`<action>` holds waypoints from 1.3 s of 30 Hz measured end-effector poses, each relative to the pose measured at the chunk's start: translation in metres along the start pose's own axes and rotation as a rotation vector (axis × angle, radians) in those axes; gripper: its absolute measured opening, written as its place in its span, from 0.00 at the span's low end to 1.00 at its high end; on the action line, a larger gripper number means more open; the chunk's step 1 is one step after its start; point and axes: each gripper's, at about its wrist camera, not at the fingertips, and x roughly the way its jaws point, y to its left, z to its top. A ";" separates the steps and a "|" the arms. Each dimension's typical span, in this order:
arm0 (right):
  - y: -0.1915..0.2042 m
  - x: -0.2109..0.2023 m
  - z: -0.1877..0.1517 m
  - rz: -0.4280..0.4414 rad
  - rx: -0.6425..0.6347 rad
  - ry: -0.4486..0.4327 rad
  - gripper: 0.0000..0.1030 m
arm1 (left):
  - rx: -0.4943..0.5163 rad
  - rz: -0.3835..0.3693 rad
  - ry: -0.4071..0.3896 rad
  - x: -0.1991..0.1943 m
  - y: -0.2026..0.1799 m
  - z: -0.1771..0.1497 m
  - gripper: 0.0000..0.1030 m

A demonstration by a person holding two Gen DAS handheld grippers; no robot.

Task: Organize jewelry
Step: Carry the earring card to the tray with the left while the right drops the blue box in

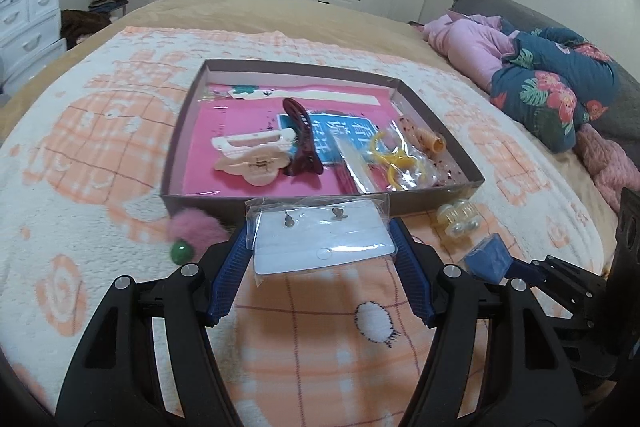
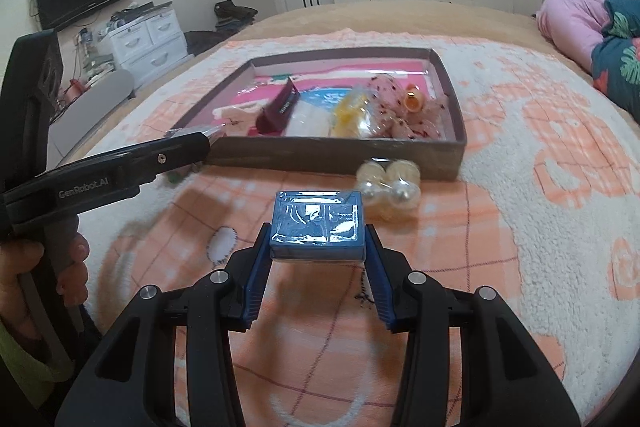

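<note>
My left gripper (image 1: 320, 239) is shut on a clear bag with an earring card (image 1: 322, 235) and holds it just in front of the shallow brown box (image 1: 200, 201). The box holds a cream flower clip (image 1: 250, 155), a dark red hair clip (image 1: 302, 139) and bagged yellow pieces (image 1: 396, 157). My right gripper (image 2: 318, 239) is shut on a small blue plastic-wrapped box (image 2: 317, 229), above the blanket near the box's front wall (image 2: 340, 157). The blue box also shows in the left wrist view (image 1: 488, 259).
A bag of pearl-like beads (image 2: 390, 189) lies on the blanket by the box's front right corner. A pink pompom (image 1: 194, 227) and a green bead (image 1: 181, 253) lie at its front left. Pink and floral bedding (image 1: 540, 79) is piled on the right.
</note>
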 end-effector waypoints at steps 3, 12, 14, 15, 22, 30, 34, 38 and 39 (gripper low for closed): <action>0.004 -0.002 0.002 0.004 -0.012 -0.012 0.41 | -0.011 0.006 -0.012 -0.005 0.006 0.002 0.57; 0.016 -0.004 0.013 0.008 -0.047 -0.039 0.41 | -0.046 0.022 -0.043 -0.015 0.023 0.008 0.57; 0.017 -0.003 0.016 0.005 -0.054 -0.042 0.41 | -0.051 0.024 -0.049 -0.016 0.027 0.009 0.57; 0.018 -0.002 0.019 0.006 -0.059 -0.043 0.41 | -0.054 0.029 -0.052 -0.017 0.029 0.009 0.57; 0.021 0.002 0.033 0.005 -0.071 -0.055 0.41 | -0.071 0.049 -0.071 -0.020 0.041 0.015 0.57; 0.018 0.012 0.057 -0.004 -0.075 -0.073 0.41 | -0.083 0.065 -0.076 -0.013 0.049 0.025 0.57; 0.012 0.023 0.068 -0.019 -0.076 -0.066 0.41 | -0.070 0.070 -0.069 -0.004 0.048 0.033 0.57; 0.004 0.034 0.079 -0.032 -0.069 -0.060 0.41 | -0.059 0.082 -0.058 0.009 0.047 0.042 0.57; 0.002 0.037 0.083 -0.040 -0.066 -0.062 0.41 | -0.062 0.083 -0.055 0.012 0.047 0.043 0.57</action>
